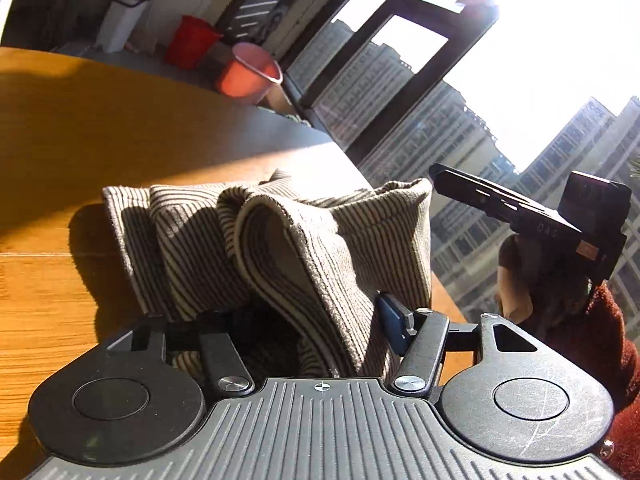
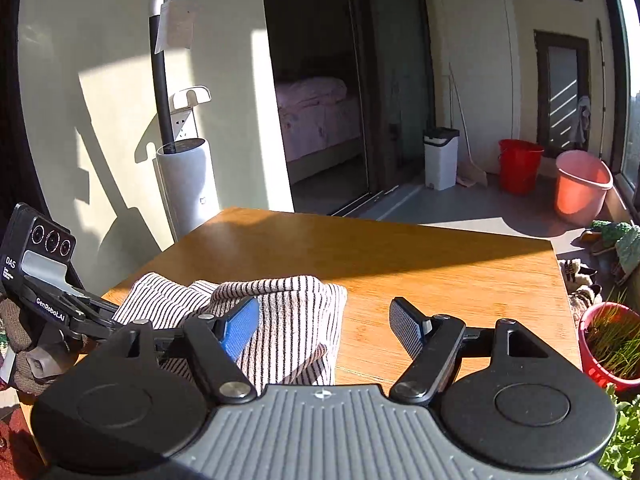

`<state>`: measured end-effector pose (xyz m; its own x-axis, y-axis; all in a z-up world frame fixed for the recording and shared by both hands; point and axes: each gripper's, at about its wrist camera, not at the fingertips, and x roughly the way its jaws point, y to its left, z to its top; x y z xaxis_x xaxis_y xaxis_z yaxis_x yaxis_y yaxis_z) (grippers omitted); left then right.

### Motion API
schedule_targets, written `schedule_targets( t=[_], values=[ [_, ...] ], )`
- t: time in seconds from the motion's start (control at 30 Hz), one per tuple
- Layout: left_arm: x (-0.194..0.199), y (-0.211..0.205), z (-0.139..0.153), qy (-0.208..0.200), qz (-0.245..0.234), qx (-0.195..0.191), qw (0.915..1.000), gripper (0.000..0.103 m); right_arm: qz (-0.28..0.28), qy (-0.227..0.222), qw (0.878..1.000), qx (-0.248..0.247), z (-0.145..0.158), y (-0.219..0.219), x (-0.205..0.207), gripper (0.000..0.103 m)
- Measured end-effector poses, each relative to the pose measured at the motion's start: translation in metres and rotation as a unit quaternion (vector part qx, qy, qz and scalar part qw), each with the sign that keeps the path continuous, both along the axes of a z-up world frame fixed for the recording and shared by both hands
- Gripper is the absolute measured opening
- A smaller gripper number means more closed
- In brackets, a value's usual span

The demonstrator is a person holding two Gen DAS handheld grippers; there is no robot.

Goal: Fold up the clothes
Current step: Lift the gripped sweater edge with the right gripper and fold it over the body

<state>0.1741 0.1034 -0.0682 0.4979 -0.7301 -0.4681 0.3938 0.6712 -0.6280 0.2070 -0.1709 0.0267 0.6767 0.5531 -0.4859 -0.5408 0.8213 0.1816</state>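
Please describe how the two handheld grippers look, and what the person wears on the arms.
Both grippers have a ribbed grey body, two round black discs and black linkage arms. The right gripper has one blue finger pad and one black ribbed pad. The left gripper carries white "DAS" and "GenRoboAI" lettering and three small lenses. A dark red knitted sleeve covers the right arm.

The left gripper (image 1: 320,332) sits low near the table's near edge with its jaws closed on bunched cloth, while the right gripper (image 2: 328,332) hovers above that same edge, jaws spread wide, gripping nothing.
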Motion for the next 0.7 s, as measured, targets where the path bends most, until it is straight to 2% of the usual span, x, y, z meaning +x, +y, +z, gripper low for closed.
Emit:
schedule_targets(
  t=[0.1,0.13,0.17,0.23,0.27,0.37,0.43,0.57,0.63,0.7],
  values=[
    [0.007,0.007,-0.006,0.019,0.008,-0.026,0.9994,0.061,-0.013,0.039,0.997,0.069,-0.028,0.001,0.003,0.073],
    [0.008,0.008,-0.008,0.026,0.009,-0.034,0.9991,0.061,-0.019,0.054,0.994,0.098,-0.038,0.003,0.006,0.069],
    [0.009,0.011,-0.011,0.033,0.010,-0.041,0.9985,0.058,-0.021,0.069,0.989,0.127,-0.046,0.004,0.008,0.051],
    [0.009,0.014,-0.014,0.048,0.013,-0.056,0.9972,0.052,-0.018,0.087,0.983,0.164,-0.050,0.004,0.007,0.038],
    [0.009,0.016,-0.016,0.059,0.011,-0.067,0.9959,0.046,-0.012,0.081,0.983,0.162,-0.047,0.004,0.003,0.028],
    [-0.001,0.013,-0.018,0.065,-0.003,-0.078,0.9948,0.042,0.011,0.071,0.983,0.166,-0.031,0.002,-0.017,0.019],
    [-0.009,0.009,-0.015,0.064,-0.017,-0.085,0.9941,0.042,0.026,0.065,0.982,0.174,-0.016,0.000,-0.033,0.018],
    [-0.033,0.007,0.007,0.030,-0.039,-0.114,0.9922,0.042,0.050,0.039,0.978,0.197,0.019,-0.010,-0.055,0.018],
    [-0.037,0.013,0.017,0.022,-0.038,-0.131,0.9904,0.042,0.054,0.039,0.976,0.209,0.029,-0.012,-0.050,0.018],
    [-0.031,0.020,0.021,0.016,-0.027,-0.128,0.9912,0.042,0.045,0.039,0.978,0.200,0.032,-0.007,-0.030,0.018]
  ],
)
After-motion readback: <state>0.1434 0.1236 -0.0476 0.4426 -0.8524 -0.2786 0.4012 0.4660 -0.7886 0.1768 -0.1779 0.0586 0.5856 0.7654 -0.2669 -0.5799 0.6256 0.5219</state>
